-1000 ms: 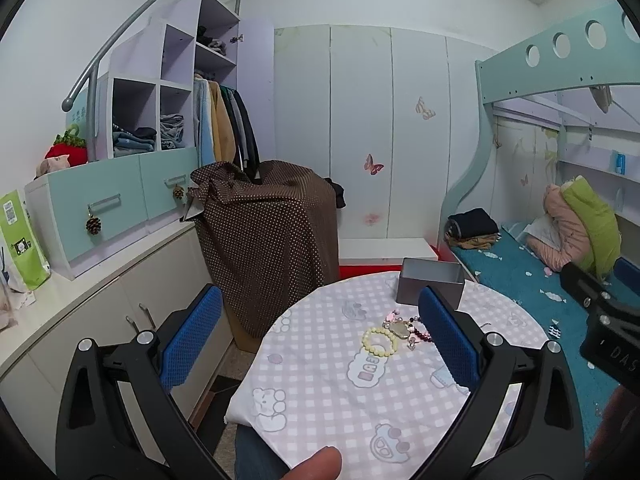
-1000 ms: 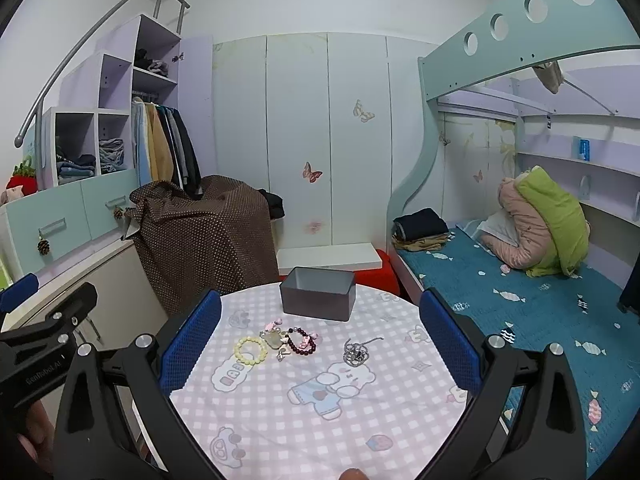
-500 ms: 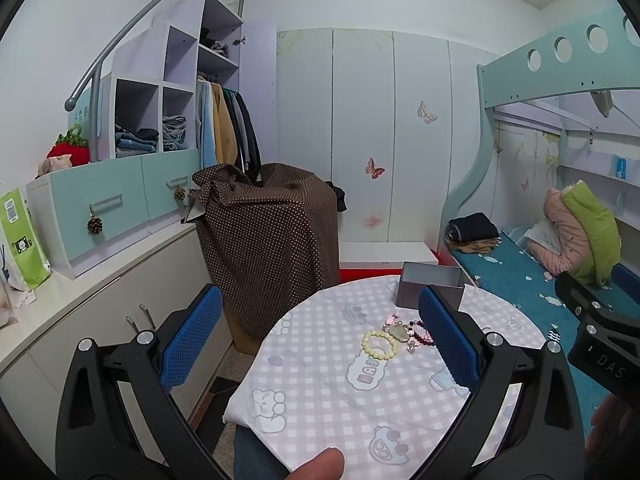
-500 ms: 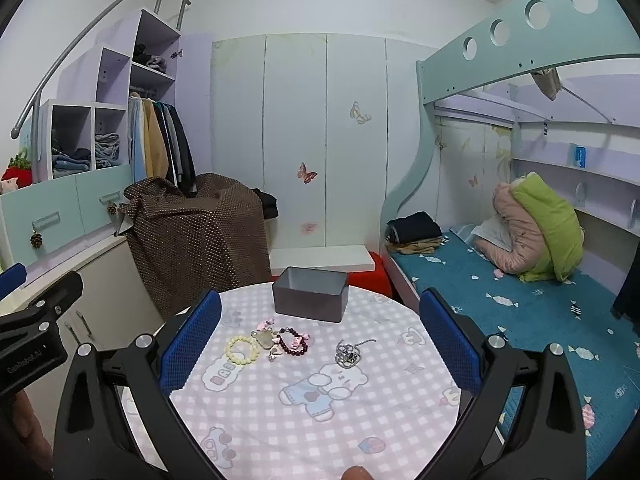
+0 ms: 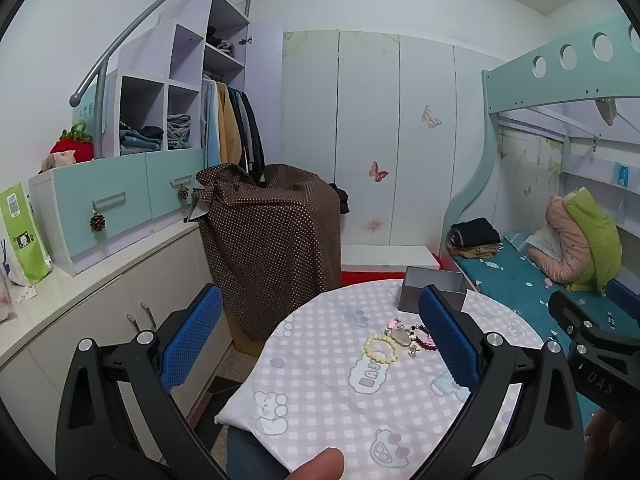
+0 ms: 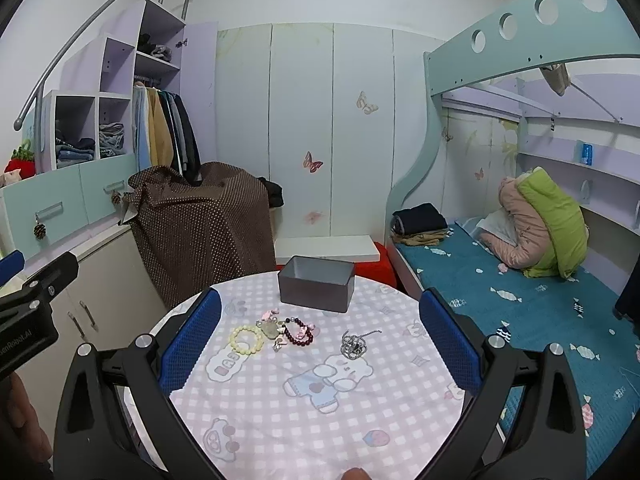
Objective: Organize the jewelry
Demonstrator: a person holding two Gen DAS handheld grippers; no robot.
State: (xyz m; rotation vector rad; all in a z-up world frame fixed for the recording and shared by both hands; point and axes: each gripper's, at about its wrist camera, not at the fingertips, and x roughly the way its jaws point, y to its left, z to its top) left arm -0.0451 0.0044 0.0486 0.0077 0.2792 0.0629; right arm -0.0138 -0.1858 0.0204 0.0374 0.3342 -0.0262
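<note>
A round table (image 6: 280,412) with a pink checked cloth holds the jewelry. A pale yellow bead bracelet (image 6: 247,340), a dark red bead bracelet (image 6: 298,334), a grey pendant (image 6: 270,329) and a silver chain heap (image 6: 353,345) lie before an open grey box (image 6: 317,283). In the left wrist view the yellow bracelet (image 5: 381,347) and the box (image 5: 434,288) show too. My left gripper (image 5: 320,344) is open and empty, above the table's left edge. My right gripper (image 6: 320,340) is open and empty, above the jewelry.
A brown dotted cloth covers something (image 6: 204,224) behind the table. White cabinets (image 5: 100,320) stand at the left and a bunk bed with a teal mattress (image 6: 520,300) at the right. Wardrobe doors (image 6: 300,128) fill the back wall.
Both grippers have shifted slightly, so the table sits a little lower and farther left in the right wrist view. The jewelry has not moved. Both stay open.
</note>
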